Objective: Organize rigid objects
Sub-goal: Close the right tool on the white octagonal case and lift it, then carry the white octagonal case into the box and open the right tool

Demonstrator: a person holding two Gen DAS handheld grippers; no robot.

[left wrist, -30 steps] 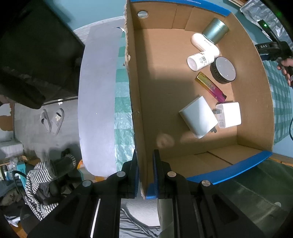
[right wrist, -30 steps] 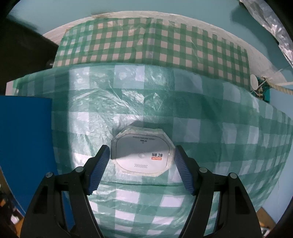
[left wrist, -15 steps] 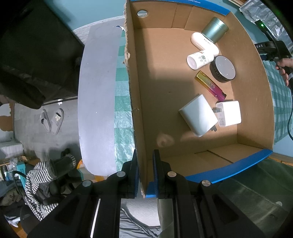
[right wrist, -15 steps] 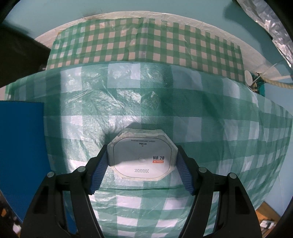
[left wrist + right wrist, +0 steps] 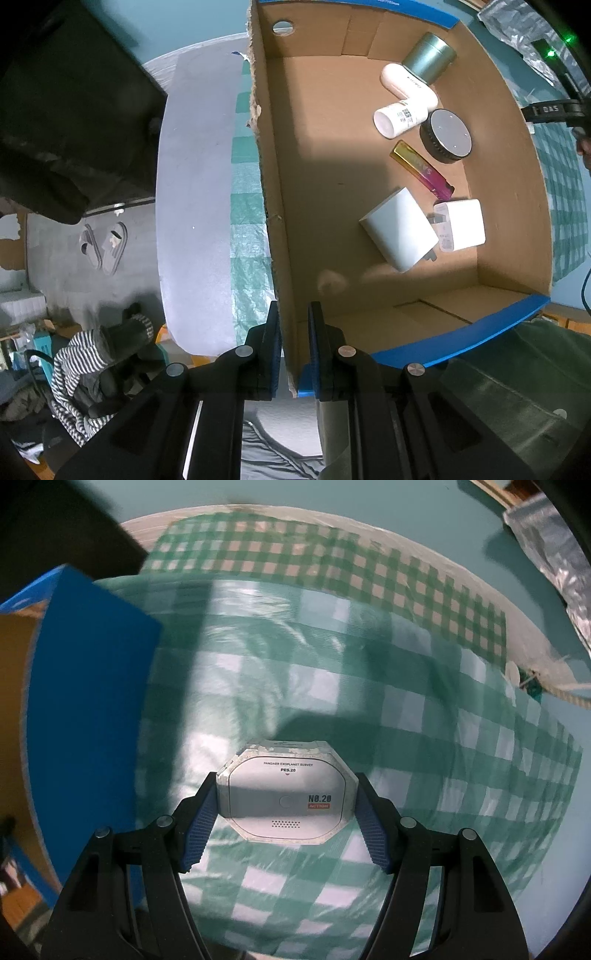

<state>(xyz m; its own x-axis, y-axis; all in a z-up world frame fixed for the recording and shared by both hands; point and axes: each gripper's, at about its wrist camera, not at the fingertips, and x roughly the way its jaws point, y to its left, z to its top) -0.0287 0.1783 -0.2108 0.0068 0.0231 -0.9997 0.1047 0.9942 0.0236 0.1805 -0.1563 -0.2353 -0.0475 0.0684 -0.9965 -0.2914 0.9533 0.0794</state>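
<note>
Our left tongs (image 5: 291,343) are pinched shut on the near wall of the cardboard box (image 5: 275,206), one finger in, one out. Inside: tin (image 5: 428,59), 2 white bottles (image 5: 404,103), round speaker (image 5: 447,134), lighter (image 5: 423,170), 2 chargers (image 5: 399,229). Our right tongs (image 5: 286,814) clamp the octagonal white device (image 5: 286,795), over the green checked cloth (image 5: 424,716) on the tabletop, just right of the box's blue side (image 5: 85,686).

Octagonal case (image 5: 286,797): "PANDAER EXOPLANET SURVEY", "PES.20", "NO.20" and "ACTION" are read.
Black handle (image 5: 554,109): "DAS" is read.
Pink-gold lighter (image 5: 423,169): lettering is blurred.
</note>
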